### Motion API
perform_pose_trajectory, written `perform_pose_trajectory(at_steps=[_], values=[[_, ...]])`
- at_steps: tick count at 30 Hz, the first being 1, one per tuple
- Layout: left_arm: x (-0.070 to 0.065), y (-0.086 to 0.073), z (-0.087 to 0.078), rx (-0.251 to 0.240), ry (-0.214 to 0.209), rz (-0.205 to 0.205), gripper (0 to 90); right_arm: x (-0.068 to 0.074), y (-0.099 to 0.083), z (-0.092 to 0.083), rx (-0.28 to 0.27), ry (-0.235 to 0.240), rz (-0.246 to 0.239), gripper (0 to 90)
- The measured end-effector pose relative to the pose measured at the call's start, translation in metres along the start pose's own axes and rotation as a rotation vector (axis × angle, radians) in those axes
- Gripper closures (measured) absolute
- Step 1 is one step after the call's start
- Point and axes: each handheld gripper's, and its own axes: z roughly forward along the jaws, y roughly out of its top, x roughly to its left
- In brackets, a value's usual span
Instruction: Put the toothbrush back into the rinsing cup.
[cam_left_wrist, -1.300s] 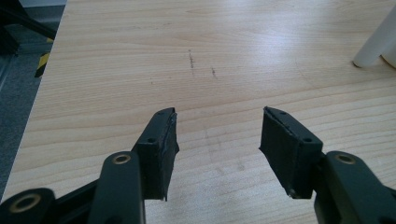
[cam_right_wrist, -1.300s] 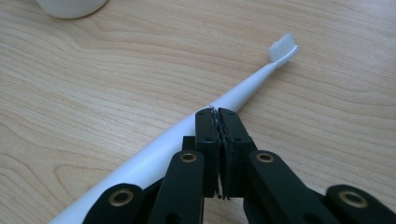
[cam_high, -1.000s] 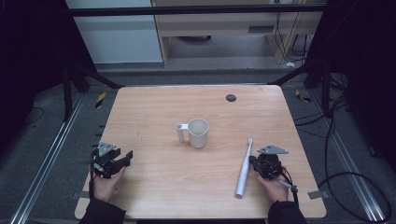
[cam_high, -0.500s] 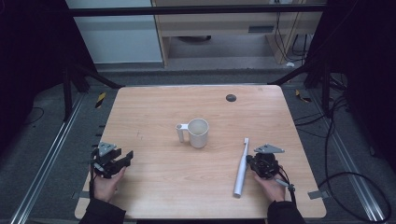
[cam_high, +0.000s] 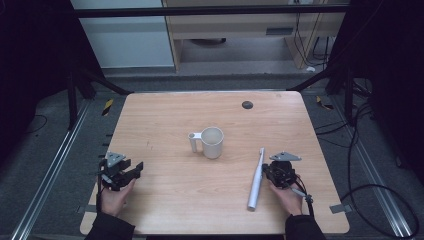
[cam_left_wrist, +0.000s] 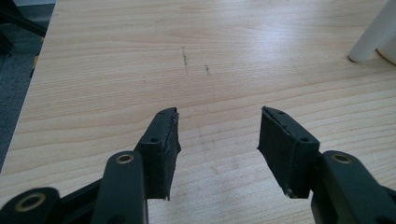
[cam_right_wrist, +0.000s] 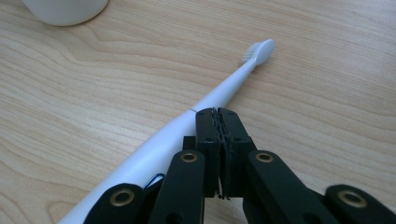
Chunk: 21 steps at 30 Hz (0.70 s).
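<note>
A white electric toothbrush (cam_high: 256, 179) lies flat on the wooden table (cam_high: 165, 120), brush head pointing away from me. My right gripper (cam_high: 274, 171) sits just right of its handle, jaws shut with nothing between them. In the right gripper view the closed jaws (cam_right_wrist: 218, 116) hover over the toothbrush (cam_right_wrist: 219, 95) near its neck. A white mug (cam_high: 210, 142) stands upright at the table's middle, handle to the left. My left gripper (cam_high: 134, 170) rests at the front left, open and empty (cam_left_wrist: 217, 133), pointing toward the mug's handle (cam_left_wrist: 373, 32).
A small dark round disc (cam_high: 247, 104) lies near the table's far edge. Dark floor with cables and metal rails surrounds the table. Bare wood lies between the mug and the front edge.
My right gripper has shifted slightly left, closer to the toothbrush. The left gripper, the mug and the toothbrush stay where they were.
</note>
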Motion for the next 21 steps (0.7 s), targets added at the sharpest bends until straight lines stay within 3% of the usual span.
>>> perform_pose_trajectory(at_steps=[21], values=[[0.0, 0.0, 0.0, 0.002, -0.003, 0.0, 47.1, 0.013, 0.008, 0.013, 0.009, 0.002, -0.047, 88.3]])
